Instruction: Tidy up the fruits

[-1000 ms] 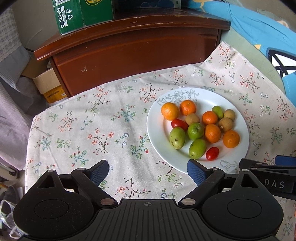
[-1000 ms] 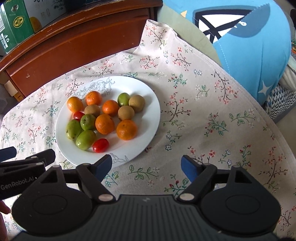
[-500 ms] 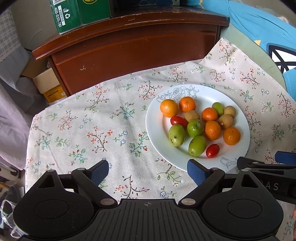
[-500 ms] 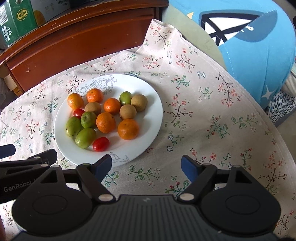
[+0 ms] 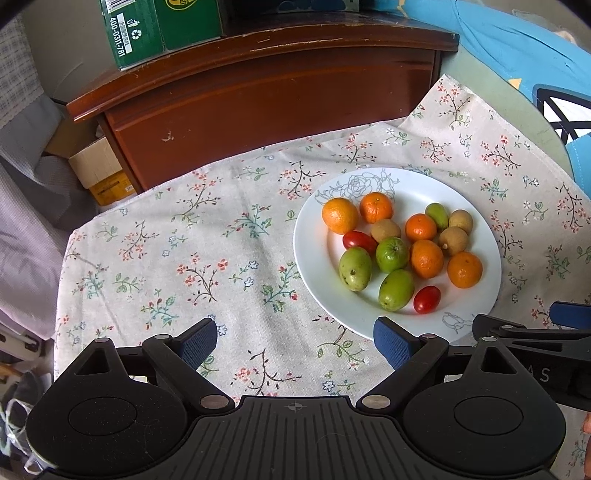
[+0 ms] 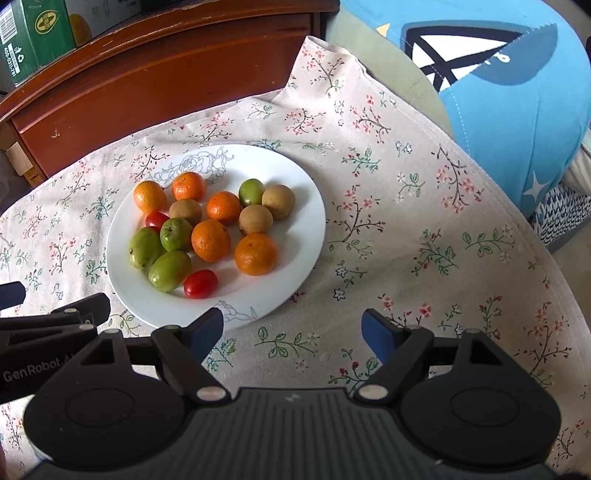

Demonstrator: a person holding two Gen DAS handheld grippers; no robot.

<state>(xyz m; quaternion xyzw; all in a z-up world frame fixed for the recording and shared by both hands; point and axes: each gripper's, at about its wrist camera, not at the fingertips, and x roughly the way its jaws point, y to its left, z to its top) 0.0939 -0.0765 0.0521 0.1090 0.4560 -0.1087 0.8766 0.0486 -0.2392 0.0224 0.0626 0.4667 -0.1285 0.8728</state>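
Observation:
A white plate (image 5: 476, 218) (image 6: 299, 192) on the floral cloth holds several mixed fruits: oranges (image 5: 340, 215) (image 6: 255, 254), green jujubes (image 5: 396, 290) (image 6: 170, 270), brown longans (image 5: 453, 240) (image 6: 278, 201) and two red cherry tomatoes (image 5: 426, 299) (image 6: 200, 283). My left gripper (image 5: 295, 343) is open and empty, above the cloth left of the plate's near edge. My right gripper (image 6: 293, 334) is open and empty, just in front of the plate's near rim. Each gripper shows at the edge of the other's view.
A dark wooden cabinet (image 5: 266, 92) stands behind the cloth-covered table (image 5: 166, 258), with green cartons (image 5: 162, 26) on top. A blue cushion (image 6: 509, 81) lies at the right. Cardboard boxes (image 5: 99, 170) sit on the floor at the left.
Both grippers have drawn slightly nearer the plate, which sits a little lower in both views. The jaws stay open and the fruits have not moved.

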